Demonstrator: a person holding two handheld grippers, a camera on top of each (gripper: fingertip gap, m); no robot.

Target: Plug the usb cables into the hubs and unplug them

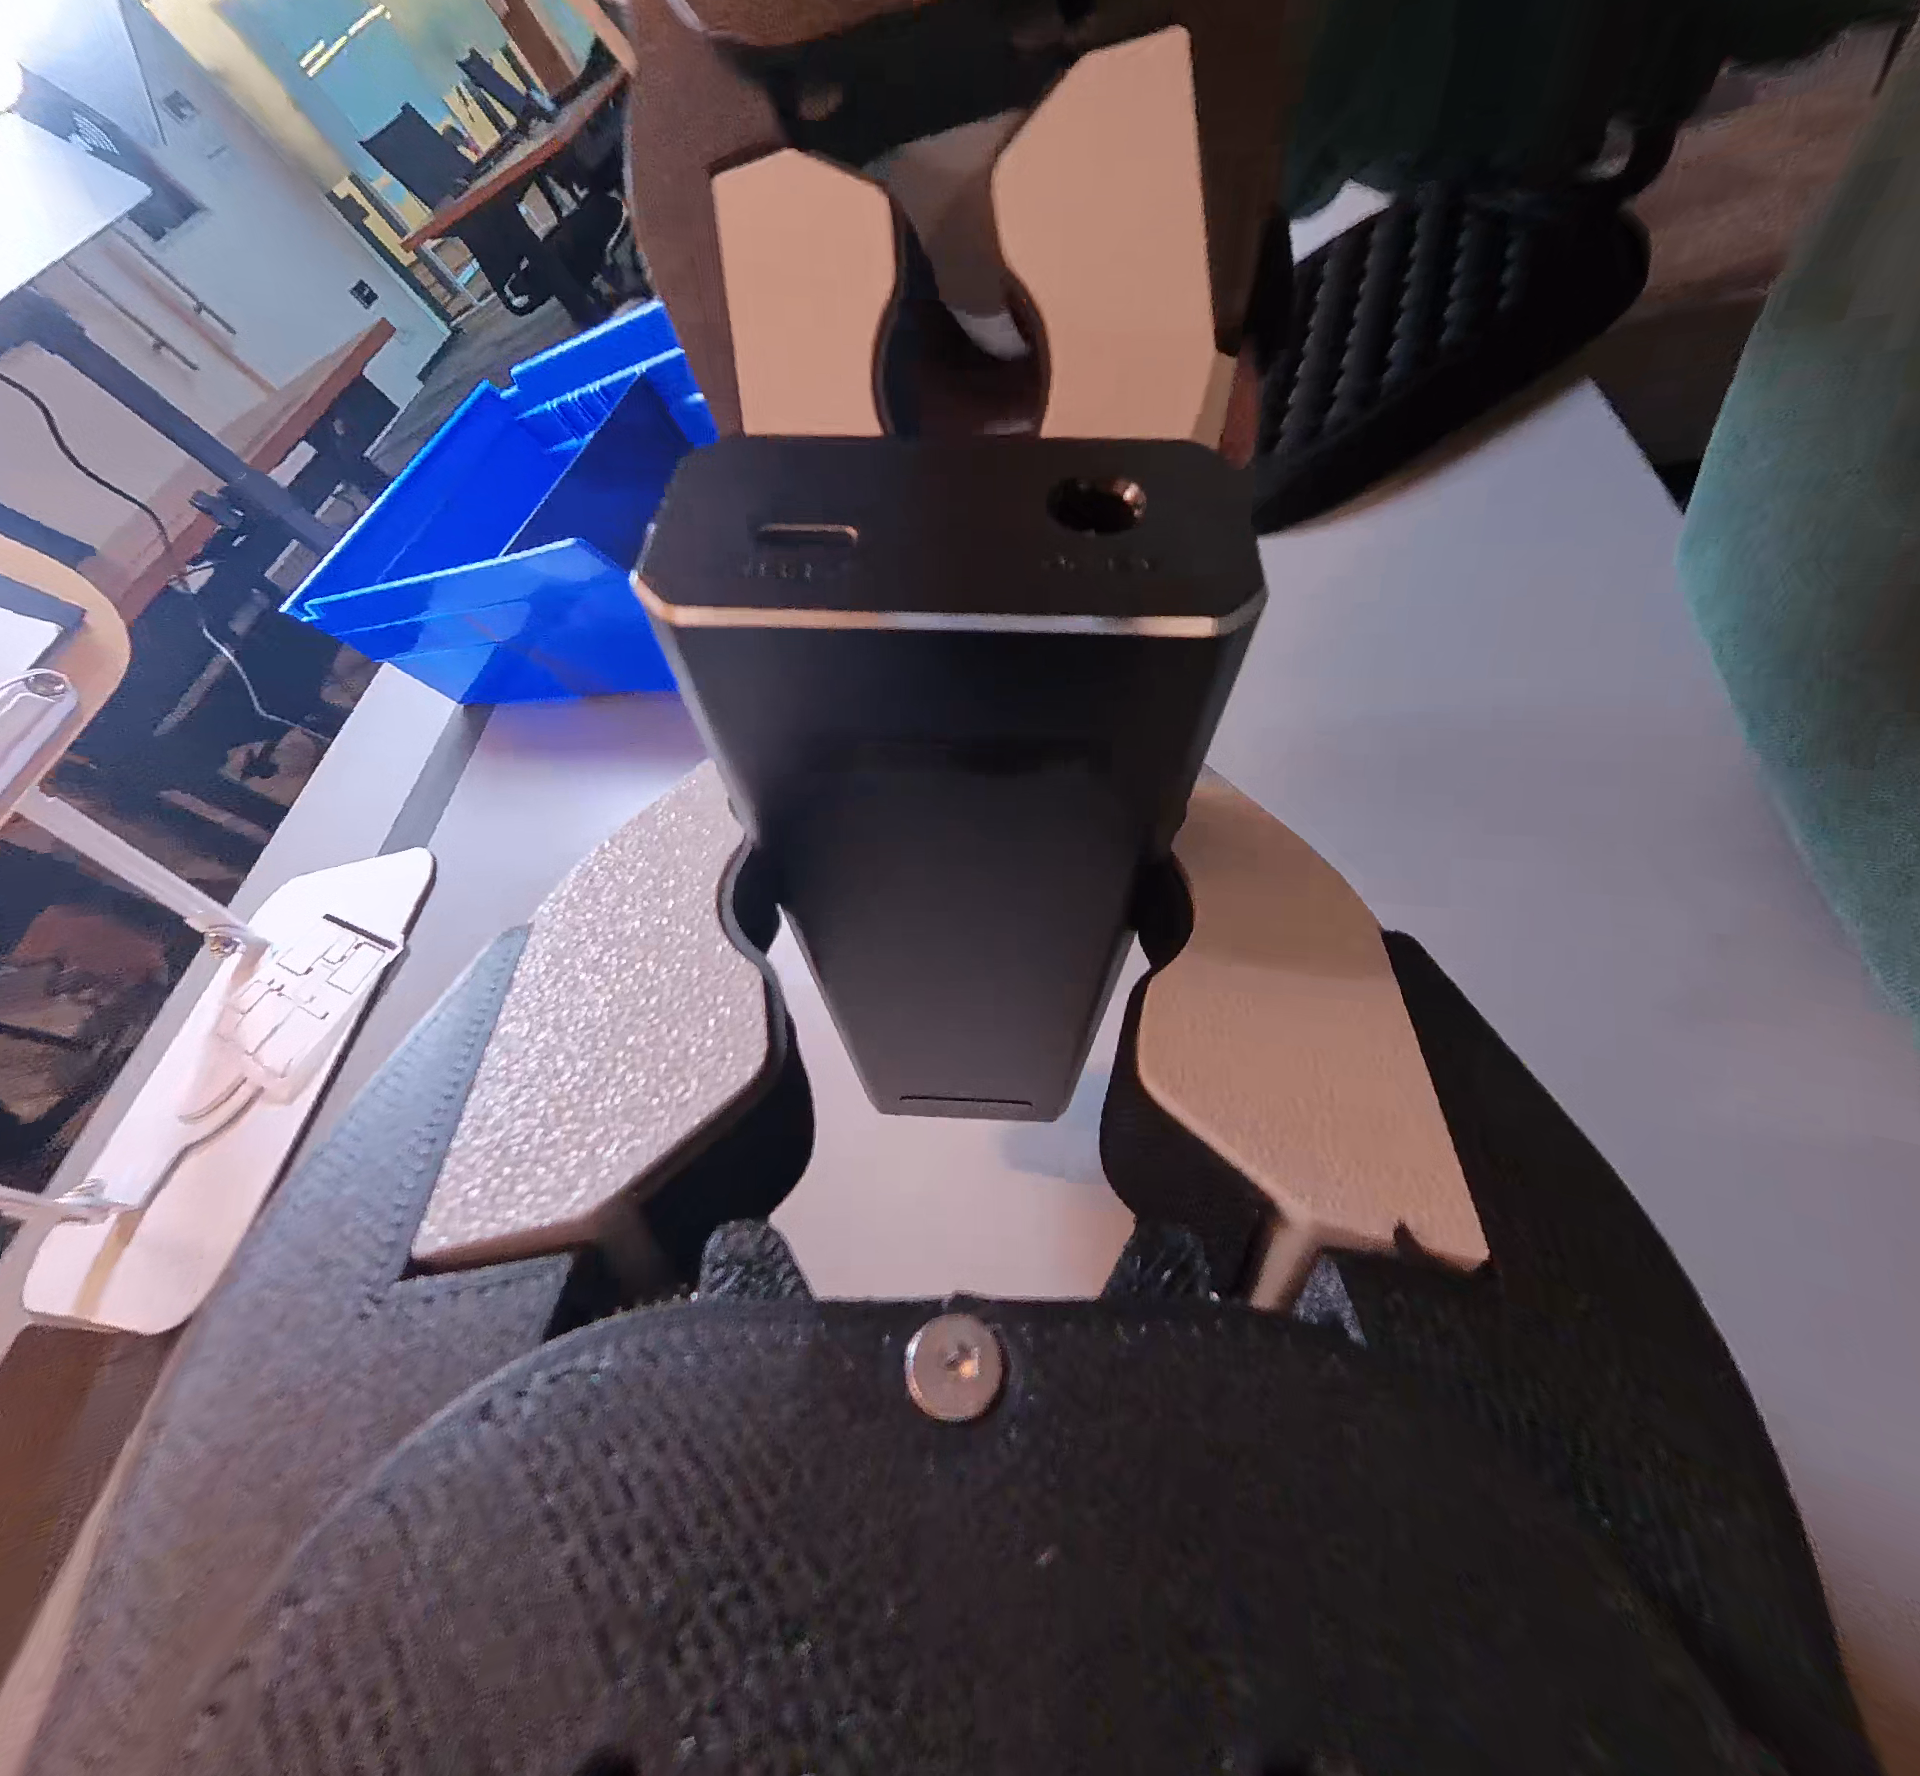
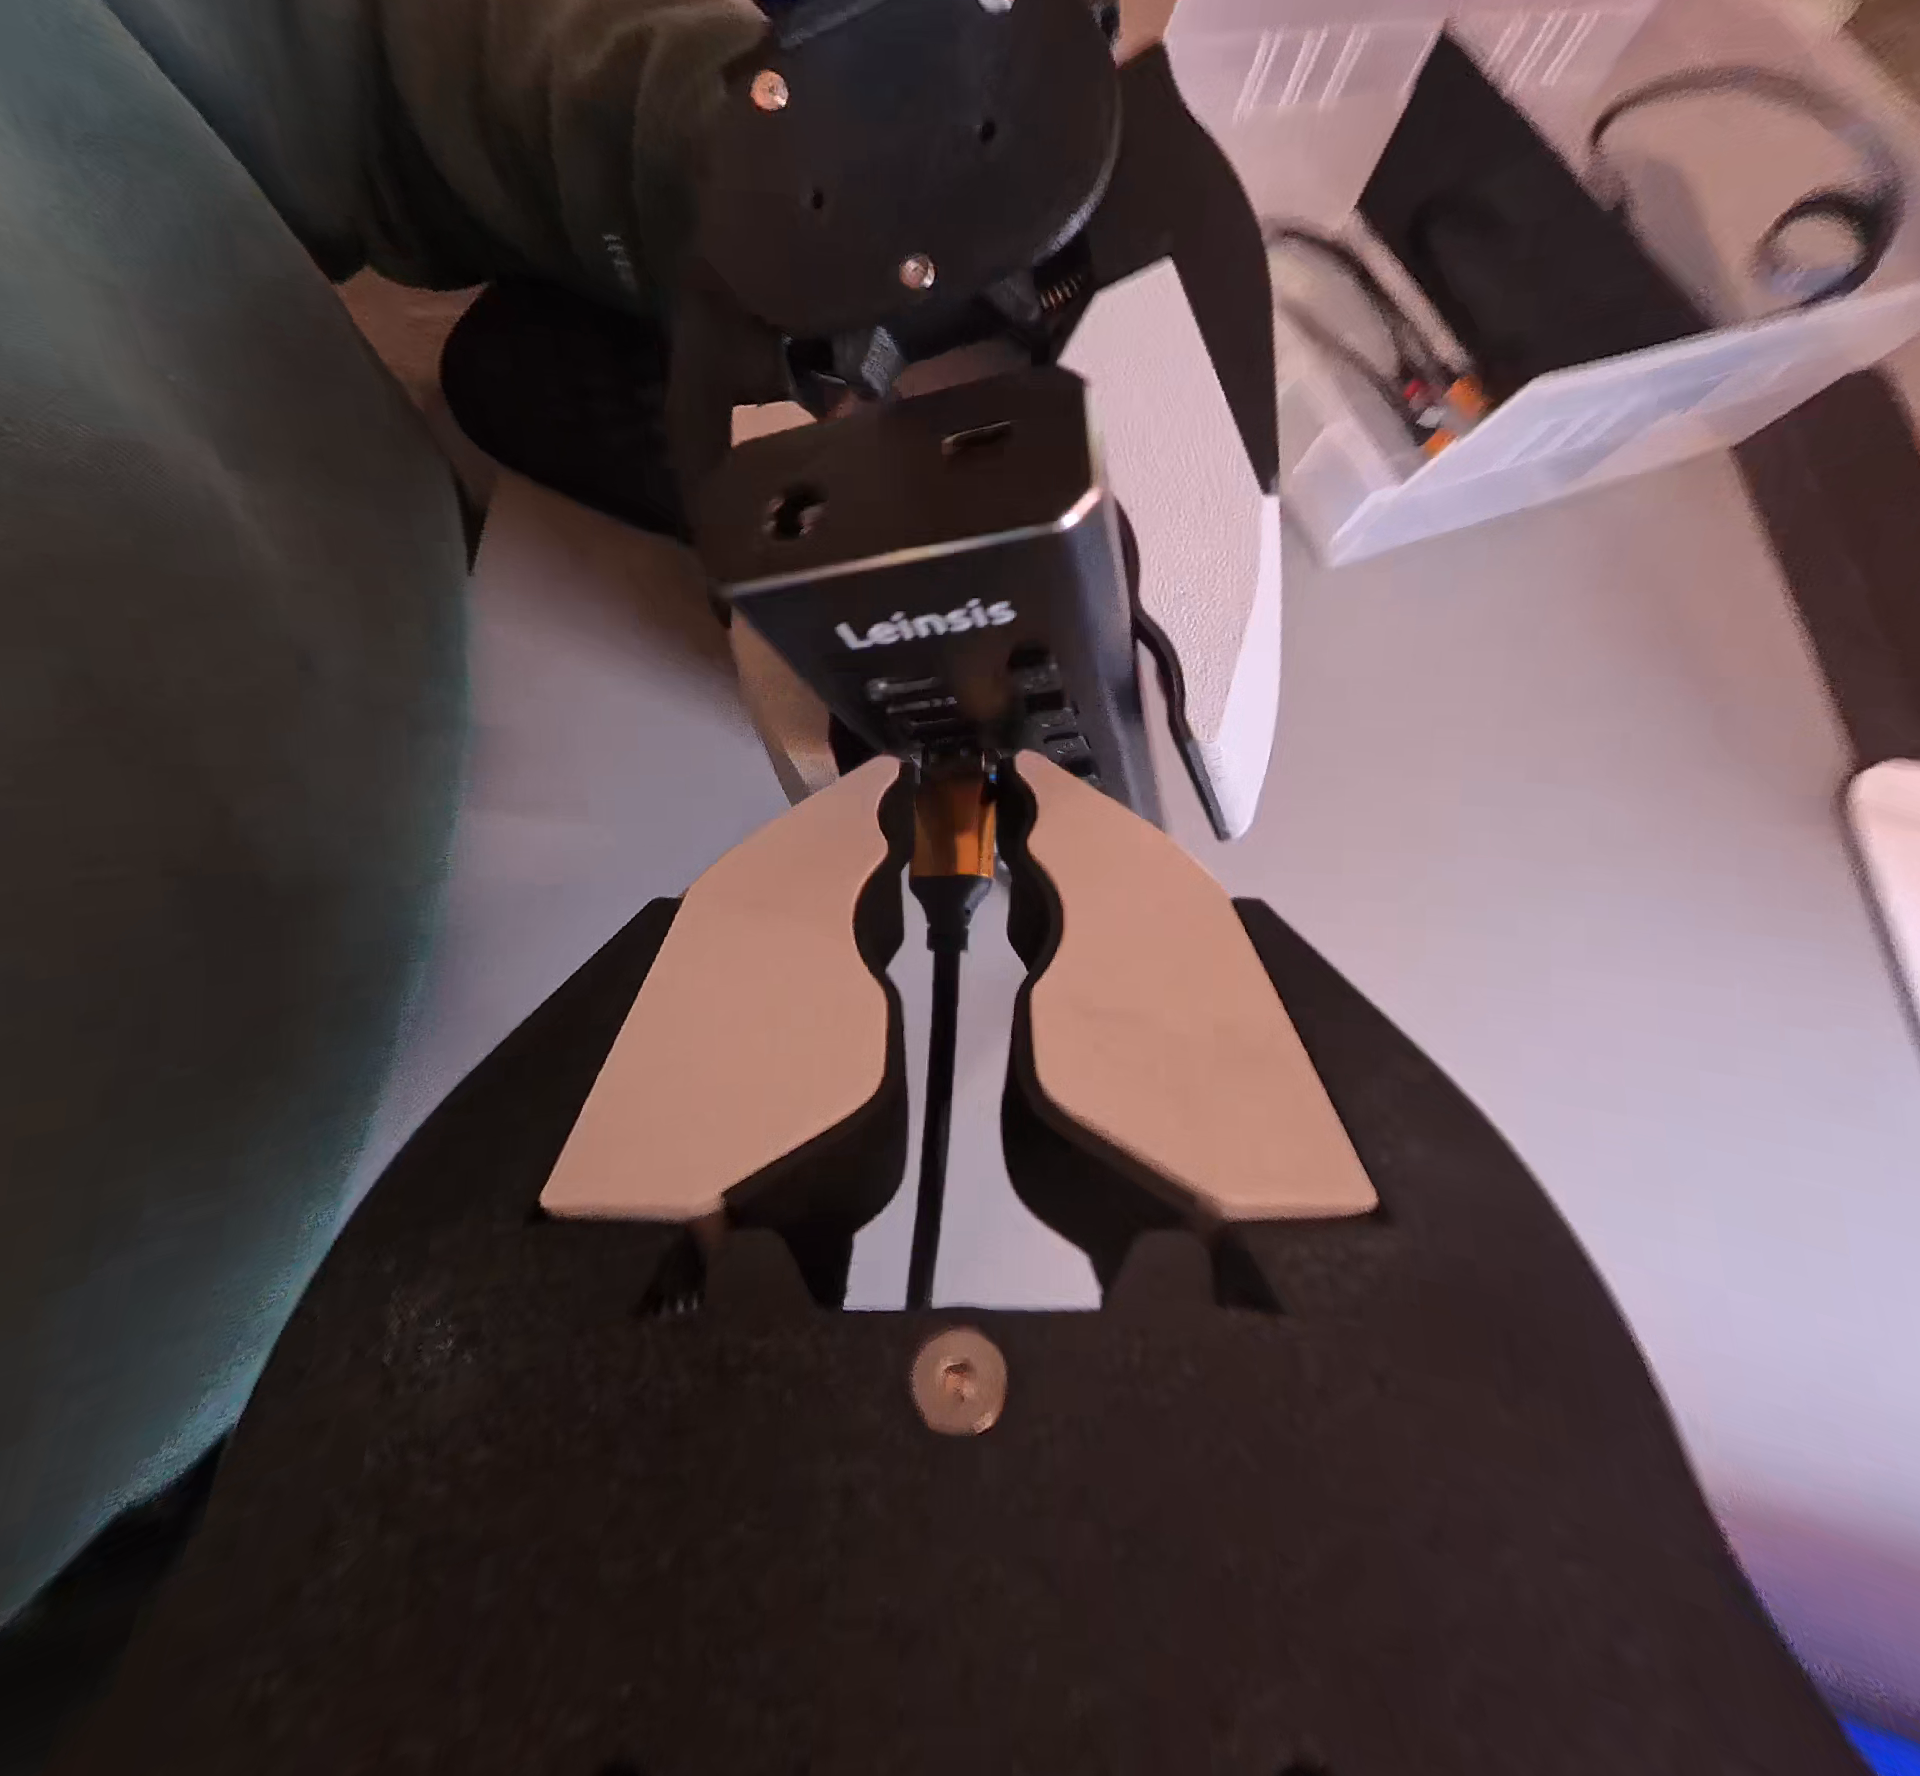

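In the left wrist view, the left claw (image 1: 961, 905) is clamped on the sides of a dark metal hub (image 1: 951, 718), its textured pads pressing the hub's lower body from both sides. The hub is lifted clear of the white bench (image 1: 1507, 739) and stands roughly on end, its top face showing a slot port and a round socket. Just past the hub, the right claw (image 1: 961, 313) faces back toward the camera, its pale pads close together around something light-coloured that is too blurred to identify. Farther left, a blue plastic bin (image 1: 520, 563) sits on the bench near its edge, and a flat white card (image 1: 218, 1092) lies closer in, also by the edge. Desks and chairs fill the room beyond.

In the right wrist view, the right claw (image 2: 956, 833) is clenched on an orange-bodied USB plug (image 2: 954, 833), with the black cable (image 2: 935, 1103) running back between the fingers toward the camera. The plug's tip meets the port face of the hub (image 2: 914, 563); whether it is fully seated cannot be told. Behind the hub, the left claw's black body holds it, a green sleeve (image 2: 416, 64) above. Farther right on the bench sits a clear plastic box (image 2: 1507, 272) with dark cables inside.
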